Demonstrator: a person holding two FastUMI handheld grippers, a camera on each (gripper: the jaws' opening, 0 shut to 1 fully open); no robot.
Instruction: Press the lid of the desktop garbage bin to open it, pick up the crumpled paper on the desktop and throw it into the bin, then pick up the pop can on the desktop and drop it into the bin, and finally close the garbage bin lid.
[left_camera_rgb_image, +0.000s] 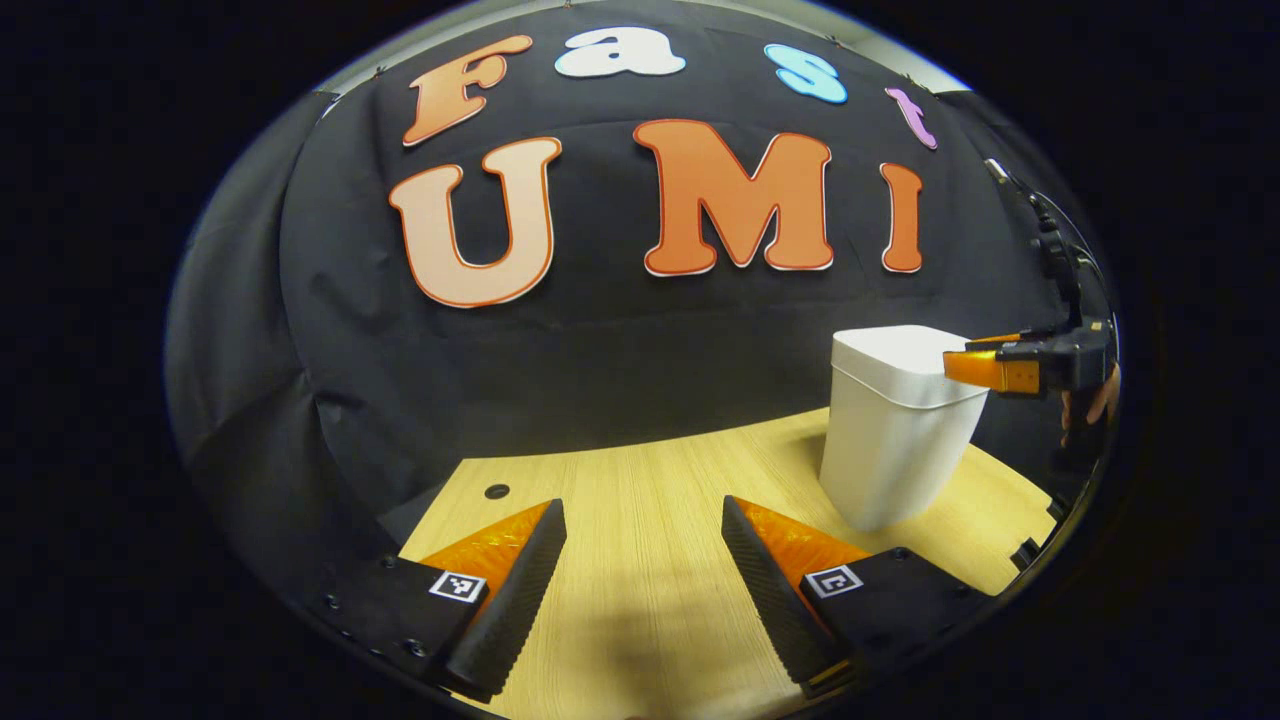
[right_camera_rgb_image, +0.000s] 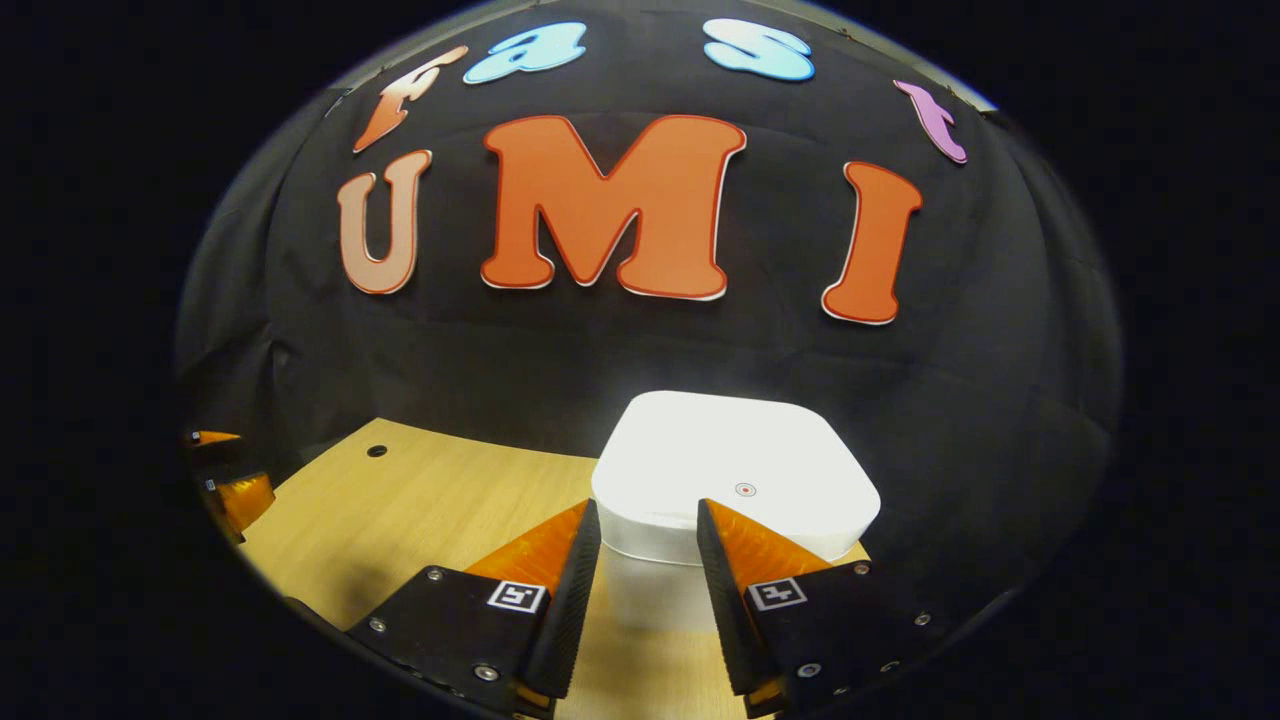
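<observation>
Bin (right_camera_rgb_image: 650, 580): lid (right_camera_rgb_image: 735, 475) down. Right gripper (right_camera_rgb_image: 648, 520) above lid's near edge, fingers apart, empty. Left gripper (left_camera_rgb_image: 643, 520) beside bin, wide, empty. Either lid-press or closing stage.

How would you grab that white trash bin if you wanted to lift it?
Probably by the body of the bin, just under the lid, coming from the side with the gripper opened wide. The walls look smooth and taper toward the base, so a low grip could slip, and the lid is a push-to-open one, so pinching it may pop it open. The bin looks wider than the right gripper's present gap.
</observation>
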